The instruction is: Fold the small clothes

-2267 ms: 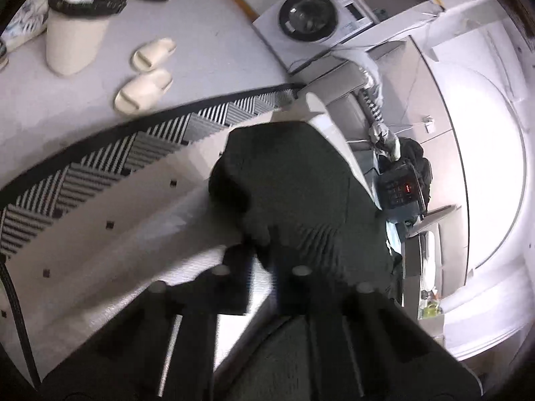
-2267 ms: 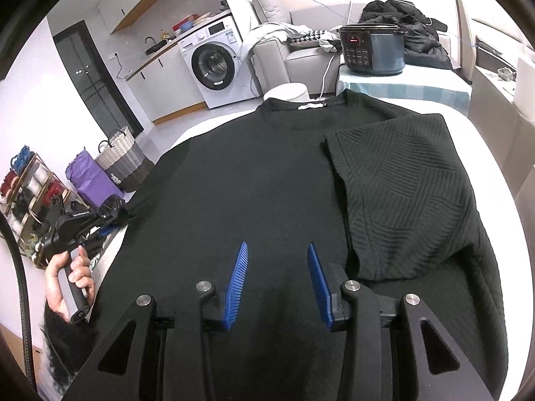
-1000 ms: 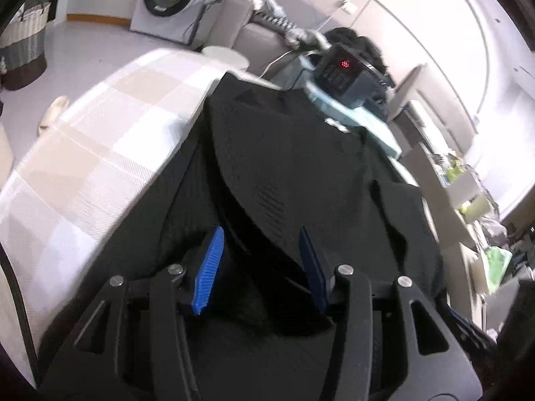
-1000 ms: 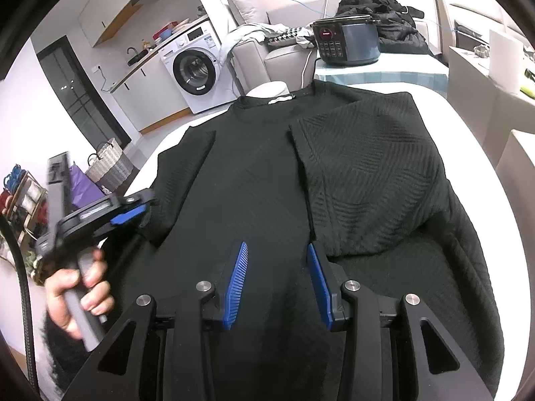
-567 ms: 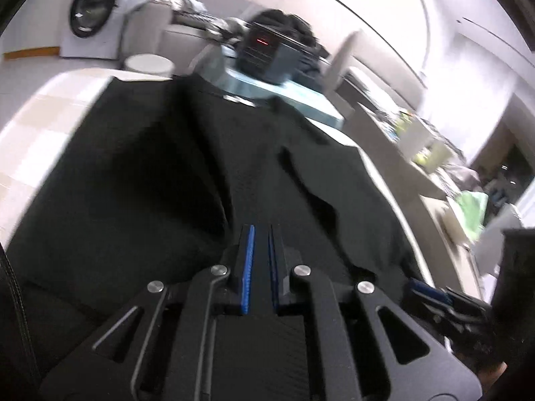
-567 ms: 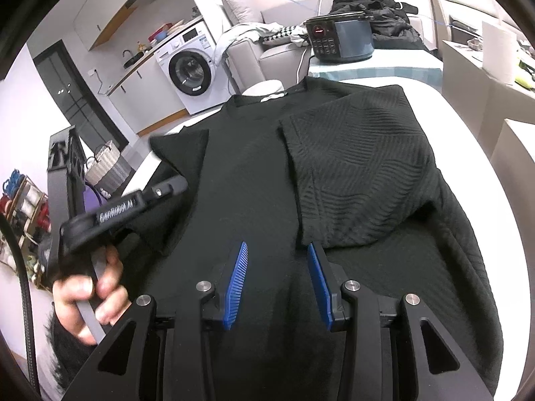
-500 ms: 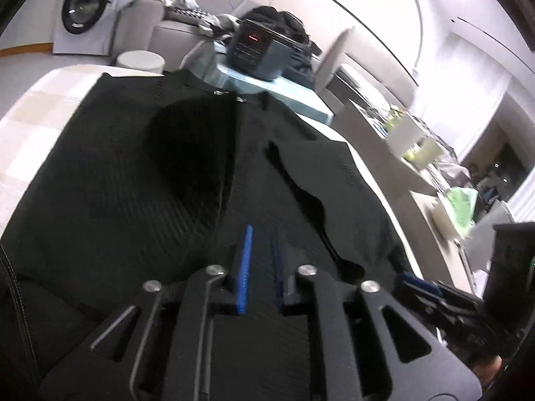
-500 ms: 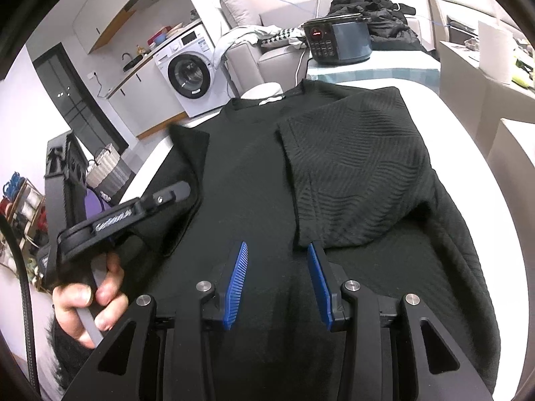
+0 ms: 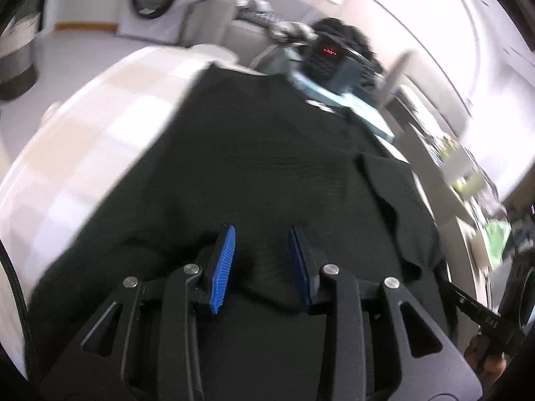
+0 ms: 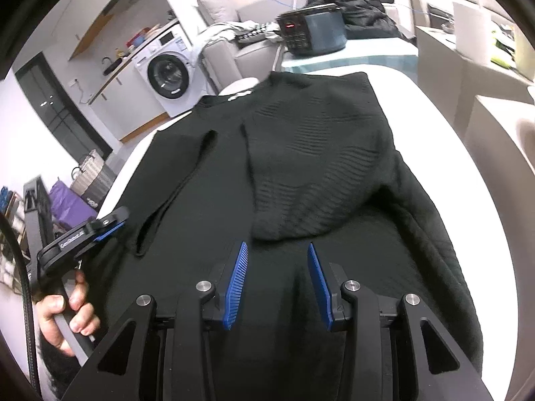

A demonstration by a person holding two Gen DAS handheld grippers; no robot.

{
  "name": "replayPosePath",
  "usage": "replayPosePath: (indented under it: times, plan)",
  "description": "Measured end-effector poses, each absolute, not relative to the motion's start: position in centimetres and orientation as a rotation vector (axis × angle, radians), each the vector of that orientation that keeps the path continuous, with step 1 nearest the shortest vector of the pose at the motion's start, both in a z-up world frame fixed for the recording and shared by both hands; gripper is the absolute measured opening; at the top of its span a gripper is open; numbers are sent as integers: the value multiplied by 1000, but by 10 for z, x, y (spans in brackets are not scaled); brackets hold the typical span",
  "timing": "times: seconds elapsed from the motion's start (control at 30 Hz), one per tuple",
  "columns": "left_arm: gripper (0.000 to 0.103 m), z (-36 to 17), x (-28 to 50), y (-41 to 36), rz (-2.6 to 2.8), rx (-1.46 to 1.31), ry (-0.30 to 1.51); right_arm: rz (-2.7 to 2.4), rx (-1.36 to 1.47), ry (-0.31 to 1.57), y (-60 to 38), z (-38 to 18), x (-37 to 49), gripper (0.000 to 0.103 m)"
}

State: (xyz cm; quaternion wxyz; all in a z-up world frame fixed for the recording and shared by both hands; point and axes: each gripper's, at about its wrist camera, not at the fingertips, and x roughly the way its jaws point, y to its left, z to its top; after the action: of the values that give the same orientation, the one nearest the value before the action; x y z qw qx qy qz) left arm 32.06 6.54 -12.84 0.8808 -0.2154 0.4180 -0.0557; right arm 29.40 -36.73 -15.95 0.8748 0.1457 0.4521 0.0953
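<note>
A black knit sweater point(image 10: 301, 173) lies spread on a white table point(image 10: 444, 133), collar at the far end. Its right sleeve point(image 10: 321, 163) is folded over the body. Its left sleeve point(image 10: 174, 187) now lies folded inward over the left side. My left gripper point(image 9: 260, 260) is open and empty, hovering over the sweater's near left part; it also shows at the left edge of the right wrist view point(image 10: 107, 224). My right gripper point(image 10: 277, 284) is open and empty above the sweater's lower middle. The sweater fills the left wrist view point(image 9: 267, 153).
A rice cooker point(image 10: 311, 30) stands on a side table beyond the collar. A washing machine point(image 10: 167, 73) and a sofa point(image 10: 227, 50) are at the back. Baskets point(image 10: 90, 173) stand on the floor at left. A counter with a paper roll point(image 10: 471, 36) is at right.
My left gripper carried the left sleeve inward over the sweater's body, opened and let it go. It now hovers open. My right gripper stayed open and hardly moved.
</note>
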Motion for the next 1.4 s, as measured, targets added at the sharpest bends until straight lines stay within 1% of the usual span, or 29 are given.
replayPosePath:
  times: [0.27,0.5,0.53,0.57,0.7,0.87,1.0,1.07,1.1,1.13,1.2,1.3,1.37,1.4]
  plan:
    - [30,-148,290,133,-72,-653,904,130,352,981,-376,-169,306,39]
    - [30,-161,309,153,-61,-719,868,126,342,997,-367,-172,304,39]
    - [25,-161,311,158,-46,-730,846,123,343,997,-368,-173,304,39]
    - [13,-160,312,161,-23,-741,821,118,345,999,-369,-174,303,39]
    - [12,-158,311,183,79,-796,756,31,352,997,-384,-178,304,39]
    - [12,-163,308,182,70,-808,794,-2,444,980,-395,-181,317,39]
    - [12,-168,312,163,1,-798,852,12,474,965,-387,-181,335,38]
    - [12,-169,314,154,-13,-782,856,15,467,963,-381,-183,344,22]
    - [12,-169,315,149,-14,-770,854,-1,457,960,-381,-183,347,10]
    - [12,-168,318,146,-16,-760,849,-12,454,953,-382,-182,349,6]
    - [12,-166,323,141,-17,-763,843,-34,473,930,-388,-179,352,6]
    - [12,-167,322,138,-13,-768,860,-20,458,996,-392,-183,351,6]
    - [12,-167,319,137,-24,-757,868,-6,406,1005,-388,-181,344,6]
    - [12,-167,319,135,-28,-749,871,8,393,1015,-386,-179,340,9]
